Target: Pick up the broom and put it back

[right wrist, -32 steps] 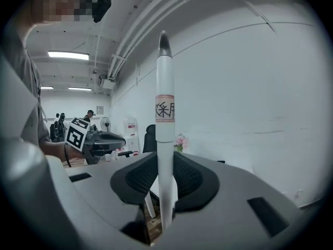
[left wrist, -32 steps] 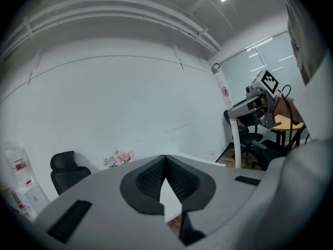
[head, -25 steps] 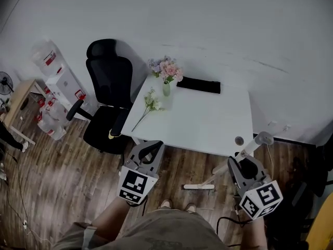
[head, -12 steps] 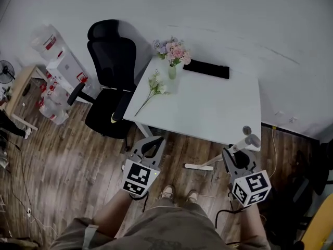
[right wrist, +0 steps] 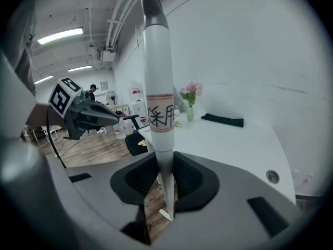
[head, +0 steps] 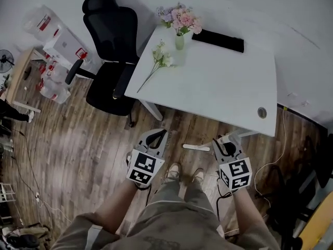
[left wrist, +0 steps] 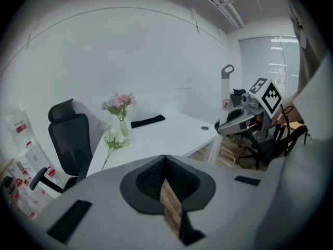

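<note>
The broom has a white handle [right wrist: 157, 87] with a grey tip and a label band. It stands nearly upright between the jaws of my right gripper [right wrist: 164, 171], which is shut on it. In the head view my right gripper [head: 225, 142] is just in front of the person's feet, and the flat white broom head [head: 196, 148] lies on the wood floor under the table edge. My left gripper [head: 155, 135] hangs beside it at the left, shut with nothing in it. The left gripper view shows the broom handle [left wrist: 225, 95] rising above the right gripper [left wrist: 244, 120].
A white table [head: 218, 98] stands ahead with a vase of pink flowers [head: 179, 27], a loose flower stem [head: 158, 59] and a black pad [head: 223, 39]. A black office chair [head: 112, 40] is at its left. Boxes [head: 57, 40] stand beyond the chair. A cable [head: 270, 160] runs over the floor at the right.
Both grippers have sunk and drawn in toward the person's feet. The broom handle came down with the right gripper and now stands more upright.
</note>
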